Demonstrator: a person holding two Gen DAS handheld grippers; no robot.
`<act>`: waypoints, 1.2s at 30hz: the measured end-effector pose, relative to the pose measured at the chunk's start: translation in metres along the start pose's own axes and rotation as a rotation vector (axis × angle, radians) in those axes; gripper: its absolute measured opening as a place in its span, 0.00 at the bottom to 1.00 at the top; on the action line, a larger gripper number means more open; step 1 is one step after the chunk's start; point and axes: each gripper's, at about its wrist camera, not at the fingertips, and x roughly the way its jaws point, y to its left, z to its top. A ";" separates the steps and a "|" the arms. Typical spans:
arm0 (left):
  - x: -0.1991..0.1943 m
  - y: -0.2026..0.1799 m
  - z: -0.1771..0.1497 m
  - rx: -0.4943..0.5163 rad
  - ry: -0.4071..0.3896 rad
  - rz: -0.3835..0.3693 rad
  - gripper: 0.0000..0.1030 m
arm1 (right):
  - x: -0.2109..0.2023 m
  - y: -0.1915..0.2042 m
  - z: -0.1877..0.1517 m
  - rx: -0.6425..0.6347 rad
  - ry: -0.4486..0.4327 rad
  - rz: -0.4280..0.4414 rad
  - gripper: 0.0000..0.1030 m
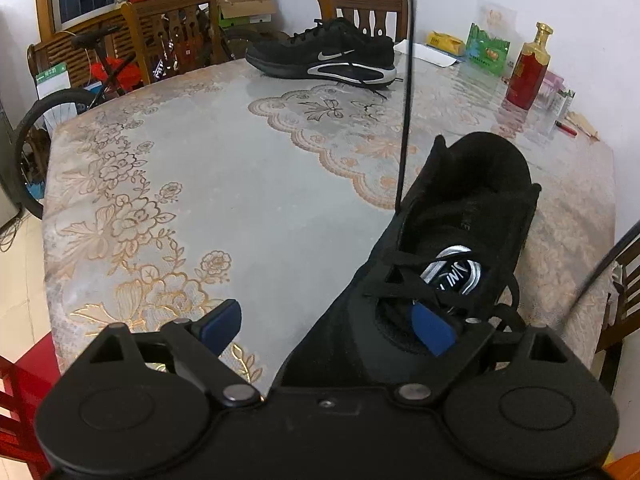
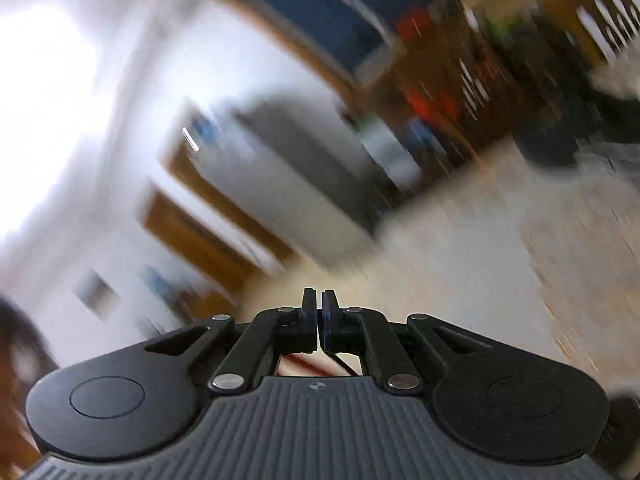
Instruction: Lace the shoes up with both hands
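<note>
Your left wrist camera looks across a round table (image 1: 224, 184) covered in a glossy cloth printed with gold flowers and lace shapes. Beyond its far edge stand two carved wooden chairs (image 1: 360, 4) and a bicycle (image 1: 72, 92) leaning by the window. The shoe you are lacing, a black sneaker (image 1: 448, 240), lies close in front of you on the right of the table with its opening facing the camera and its heel end pointing away; a silver logo shows on the insole. Its mate, a second black sneaker (image 1: 324, 54) with a white swoosh, sits on the far side of the table, well apart. A red bottle with a gold cap (image 1: 528, 68) stands at the far right, near a green packet (image 1: 488, 48) and a red lighter (image 1: 566, 128). Your left gripper (image 1: 324, 320) is spread wide: one blue-padded finger hangs over the bare cloth, and the other is down among the crossed laces inside the shoe's throat, gripping nothing that you can see. A black lace (image 1: 408, 80) runs taut, straight up from the shoe's left eyelet row and out of the top of the view; a second dark strand (image 1: 604, 264) slants out at the right edge. Your right gripper (image 2: 319, 316) has its fingers pressed together, with a thin dark strand showing just below them; whether that strand is pinched you cannot tell. Everything behind it in the right wrist view is smeared by motion blur.
</note>
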 end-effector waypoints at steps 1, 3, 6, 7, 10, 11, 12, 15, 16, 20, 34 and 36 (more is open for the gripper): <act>-0.001 -0.001 0.000 0.003 -0.001 0.004 0.89 | -0.008 0.007 0.011 0.017 -0.048 0.040 0.04; -0.004 0.000 0.000 0.001 -0.001 0.011 0.89 | -0.020 0.016 0.030 0.041 -0.115 0.101 0.05; -0.010 0.001 0.000 -0.003 -0.006 0.021 0.89 | -0.033 0.022 0.048 0.071 -0.210 0.171 0.00; -0.012 0.001 0.000 -0.004 -0.010 0.026 0.89 | -0.037 0.023 0.051 0.056 -0.234 0.146 0.00; -0.022 0.002 -0.001 -0.013 -0.025 0.043 0.89 | -0.025 0.015 0.035 -0.128 -0.117 -0.093 0.08; -0.027 0.003 -0.002 -0.023 -0.033 0.055 0.89 | -0.017 0.010 0.026 -0.210 -0.050 -0.196 0.17; -0.031 0.005 -0.004 -0.033 -0.043 0.069 0.89 | -0.010 0.006 0.018 -0.291 0.018 -0.299 0.23; -0.052 0.015 -0.009 -0.090 -0.069 0.107 0.89 | 0.011 -0.021 -0.006 -0.460 0.213 -0.544 0.30; -0.059 0.019 -0.011 -0.108 -0.071 0.115 0.89 | 0.017 -0.038 -0.012 -0.473 0.270 -0.588 0.30; -0.075 0.013 -0.024 -0.094 0.019 0.092 0.89 | 0.039 -0.103 -0.037 -0.519 0.500 -0.756 0.30; -0.008 -0.048 0.000 -0.365 0.103 0.490 0.89 | -0.011 -0.145 -0.064 -0.493 0.798 -0.464 0.27; 0.000 -0.049 0.010 -0.377 0.120 0.554 0.87 | -0.027 -0.148 -0.077 -0.444 0.831 -0.378 0.27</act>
